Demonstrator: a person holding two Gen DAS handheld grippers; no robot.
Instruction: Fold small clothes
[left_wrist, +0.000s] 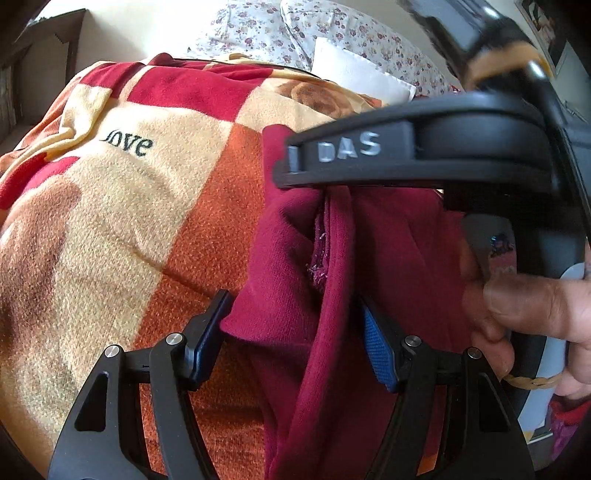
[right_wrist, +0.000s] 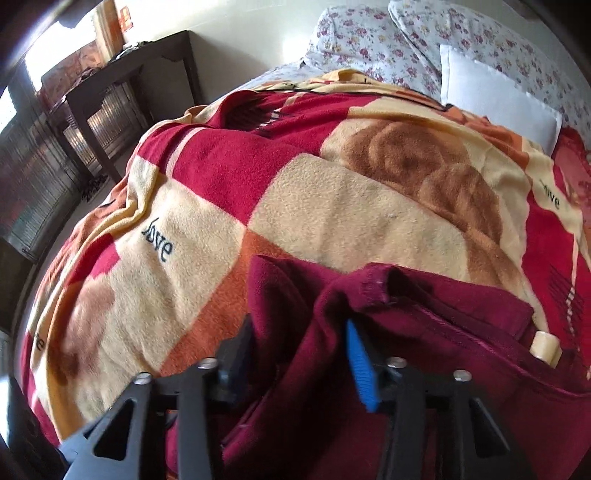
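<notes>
On a fleece blanket (right_wrist: 332, 218) checked in red, cream and orange, lettered "Love": one small maroon knit garment (left_wrist: 295, 258), bunched, partly lifted. Left gripper (left_wrist: 295, 339): blue-padded fingers set either side of a hanging fold of the garment, jaws apart; whether they pinch it cannot be told. Right gripper (right_wrist: 299, 354): jaws likewise straddling maroon cloth, grip uncertain. Right hand (left_wrist: 535, 314) wrapped round its black gripper handle. Behind: white pillow (right_wrist: 495, 99), floral sheet (right_wrist: 369, 40), dark wooden table (right_wrist: 122, 88).
</notes>
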